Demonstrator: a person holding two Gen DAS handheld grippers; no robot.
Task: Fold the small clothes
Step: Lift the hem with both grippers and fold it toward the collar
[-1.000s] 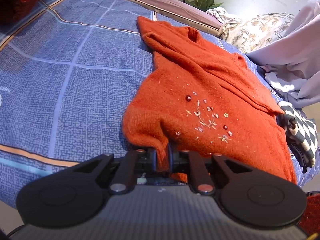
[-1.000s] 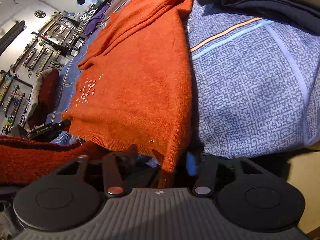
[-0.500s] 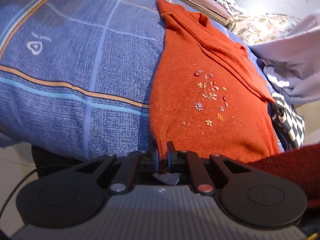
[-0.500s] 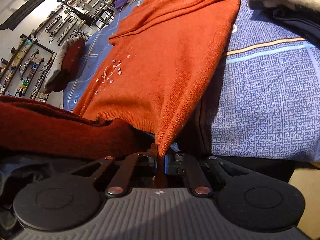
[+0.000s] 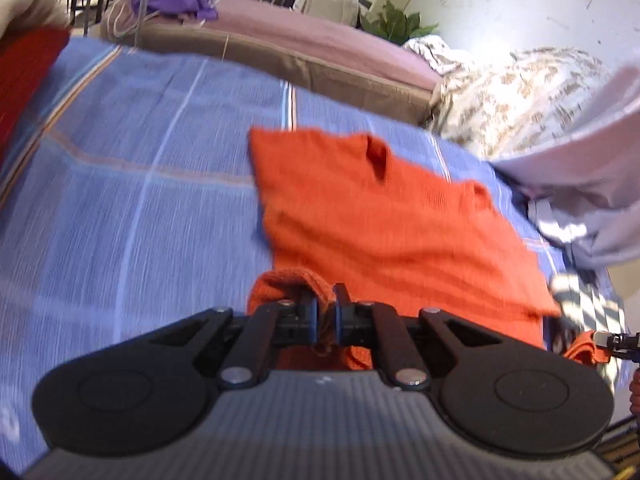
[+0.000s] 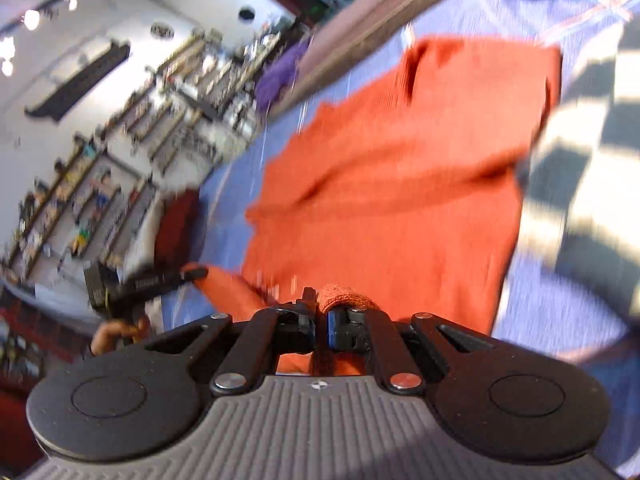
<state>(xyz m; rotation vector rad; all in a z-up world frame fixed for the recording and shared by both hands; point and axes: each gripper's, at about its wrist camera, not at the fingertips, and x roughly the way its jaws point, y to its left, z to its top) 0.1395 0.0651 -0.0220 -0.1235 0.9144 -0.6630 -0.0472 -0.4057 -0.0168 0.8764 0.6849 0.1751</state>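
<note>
An orange knitted sweater (image 5: pixel 384 216) lies on the blue patterned bedspread (image 5: pixel 132 200), collar end far away. Its near hem is lifted off the bed at both corners. My left gripper (image 5: pixel 325 308) is shut on the hem's left corner, cloth bunched between the pads. In the right wrist view the sweater (image 6: pixel 400 168) fills the middle, and my right gripper (image 6: pixel 320 314) is shut on the hem's right corner, a fold of knit curling over its tip. The other gripper shows at the edge of each view, also pinching orange cloth. Both views are motion-blurred.
A black-and-white checked garment (image 6: pixel 592 152) lies right of the sweater. A pale lilac cloth (image 5: pixel 580 184) and a floral bedding heap (image 5: pixel 512 96) sit at the far right. A dark red cushion (image 5: pixel 24 80) is at the left, a mauve mattress (image 5: pixel 280 40) beyond the bed.
The right gripper closed on the hem corner. Both grippers have lifted the hem and carried it forward over the sweater, so the embroidered flowers are now hidden.
</note>
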